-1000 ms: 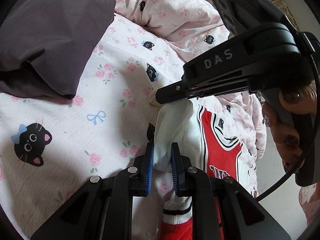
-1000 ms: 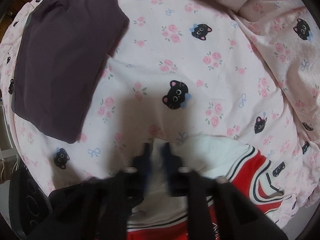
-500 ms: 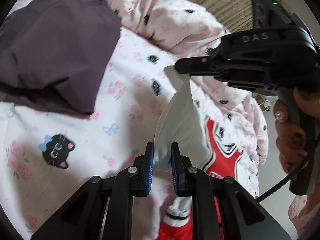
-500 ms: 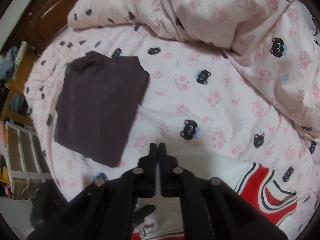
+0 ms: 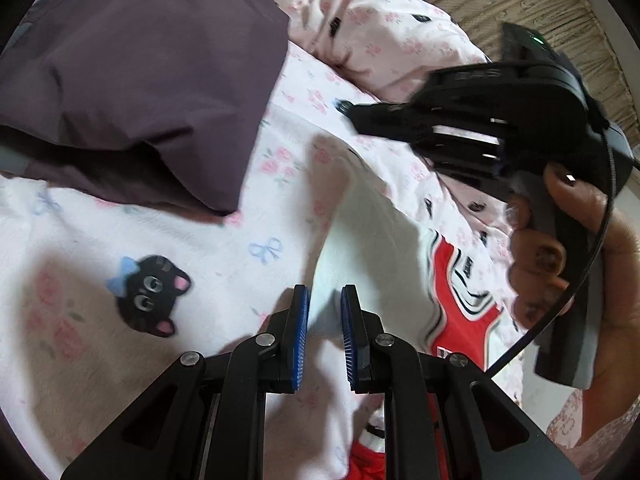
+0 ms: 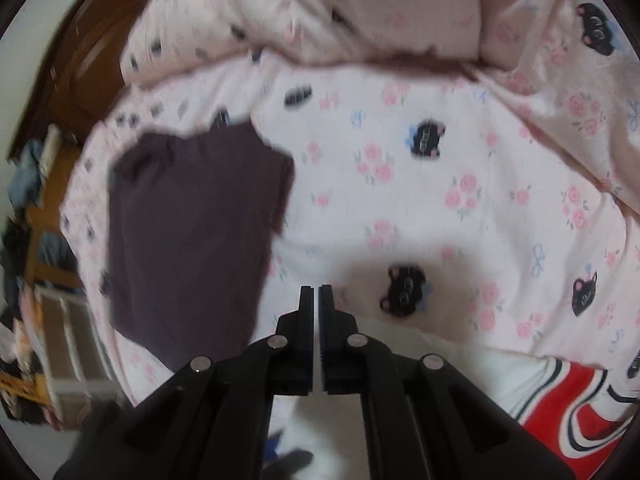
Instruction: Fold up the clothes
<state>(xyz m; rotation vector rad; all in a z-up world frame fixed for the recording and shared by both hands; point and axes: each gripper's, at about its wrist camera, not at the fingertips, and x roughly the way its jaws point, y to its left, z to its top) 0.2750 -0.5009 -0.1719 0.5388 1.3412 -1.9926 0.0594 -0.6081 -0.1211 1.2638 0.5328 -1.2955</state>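
Observation:
A white and red jersey (image 5: 456, 300) lies on the pink cat-print bed sheet (image 5: 132, 260). In the left wrist view my left gripper (image 5: 323, 304) stands slightly open over the jersey's white edge (image 5: 360, 240), its blue pads apart with the cloth below them. My right gripper (image 5: 344, 106), held in a hand, hovers above the sheet, blurred. In the right wrist view my right gripper (image 6: 316, 300) is shut and empty, with the jersey (image 6: 560, 412) behind it at lower right.
A folded dark purple garment (image 5: 140, 80) lies at the left; it also shows in the right wrist view (image 6: 192, 232). A bunched pink quilt (image 6: 400, 12) lies at the back. A wooden headboard (image 6: 80, 52) and cluttered shelves (image 6: 36, 280) are at the left.
Both grippers lifted the jersey's white edge, then let it go. The cloth has dropped flat. The right gripper has pulled away up and to the right, and the left pads have opened.

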